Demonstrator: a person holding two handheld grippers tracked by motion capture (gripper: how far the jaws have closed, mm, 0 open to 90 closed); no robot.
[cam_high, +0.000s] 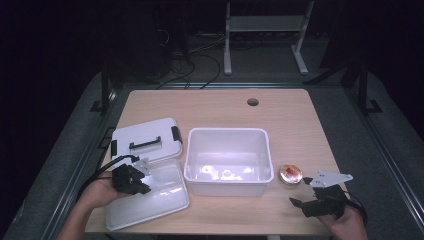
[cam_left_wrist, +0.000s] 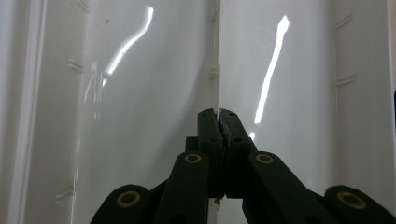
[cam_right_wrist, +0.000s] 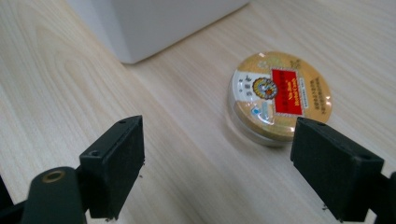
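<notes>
1. Tabletop (cam_high: 300, 125) carries a white storage bin (cam_high: 227, 160) in the middle, with its handled lid (cam_high: 145, 140) and a shallow clear tray (cam_high: 150, 195) to the left.
2. Left gripper (cam_high: 131, 179) hangs over that tray, jaws pinched tight together on a thin upright rib (cam_left_wrist: 216, 65) of the clear plastic.
3. Right gripper (cam_high: 305, 192) waits with jaws spread wide and empty.
4. Round gold tin (cam_right_wrist: 279, 97) lies flat just ahead of the right jaws, offset toward one of them, beside the bin's right wall; the right hand is far nearer.
</notes>
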